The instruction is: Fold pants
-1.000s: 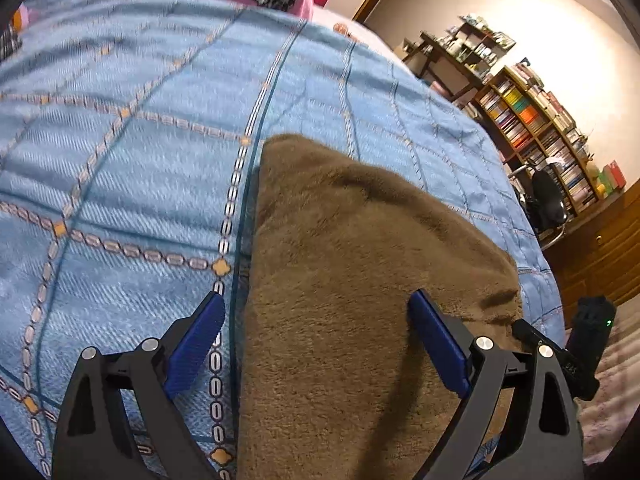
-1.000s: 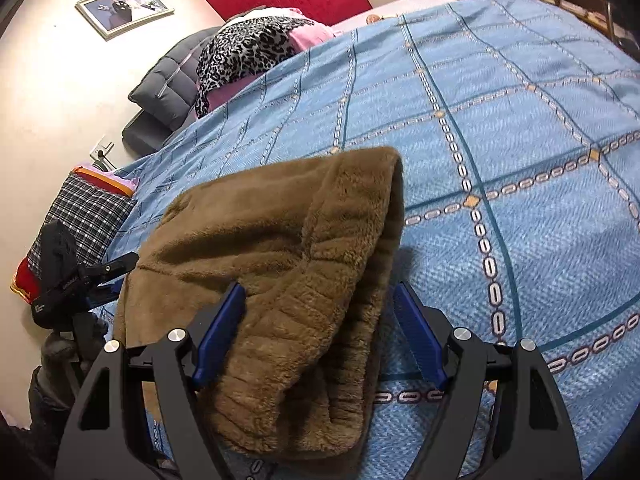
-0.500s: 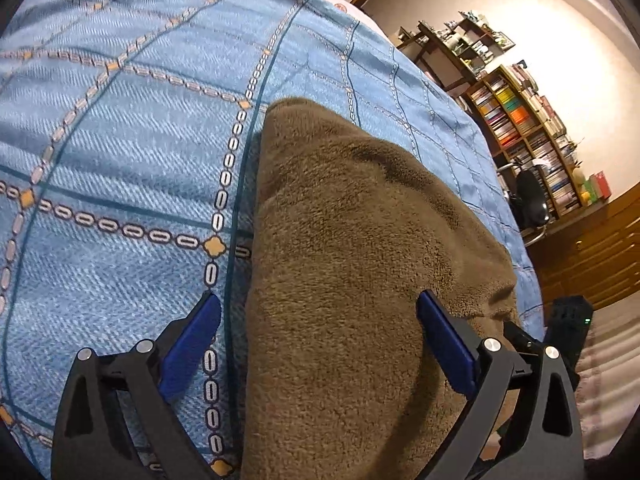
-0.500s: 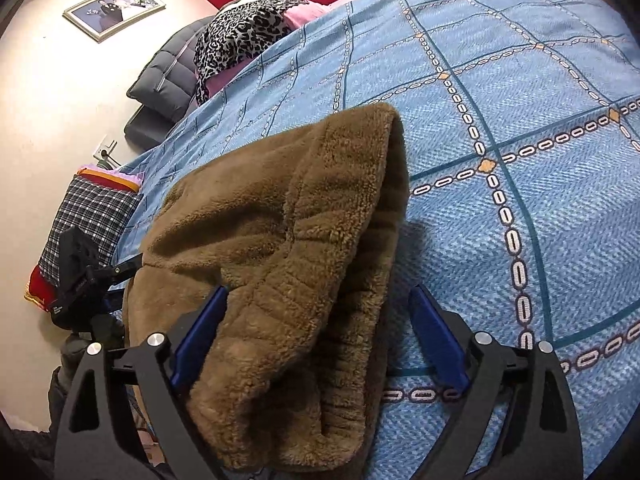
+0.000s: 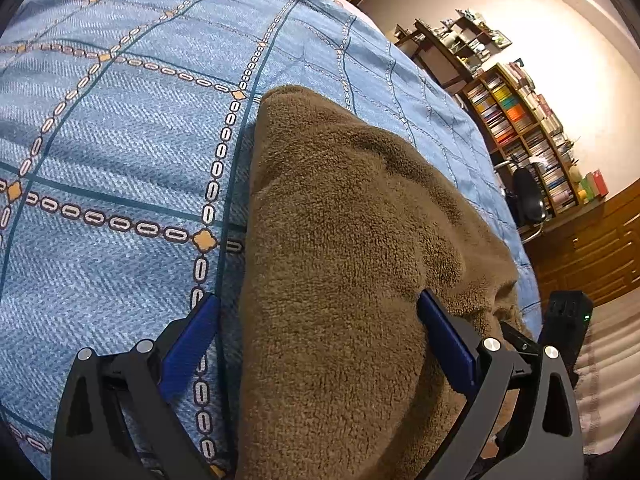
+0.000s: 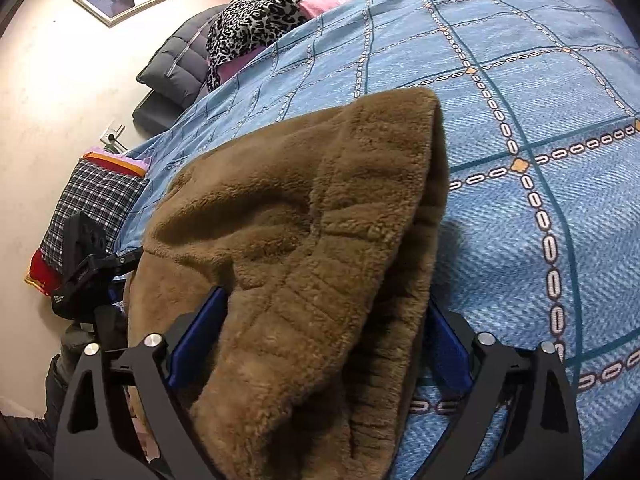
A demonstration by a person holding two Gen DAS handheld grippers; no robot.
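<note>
Lying on a blue bedspread (image 5: 120, 140), brown pants (image 5: 340, 260); apparently bookshelves (image 5: 520, 120) beyond.

I see the pants (image 5: 340, 264) as a thick brown fleece bundle, folded over on themselves and lying on the blue patterned bed cover (image 5: 120, 152). In my right view their ribbed waistband (image 6: 304, 320) faces me, layers stacked and slightly rumpled, with one rounded folded corner farthest from me

Warm indoor light, moderately bright; glare on the far wall (image 5: 568, 52). Soft shadow beside the brown pants (image 6: 304, 240) on the bedspread (image 6: 520, 92). Strong fisheye curvature, dark vignetted corners, focus sharp
</note>
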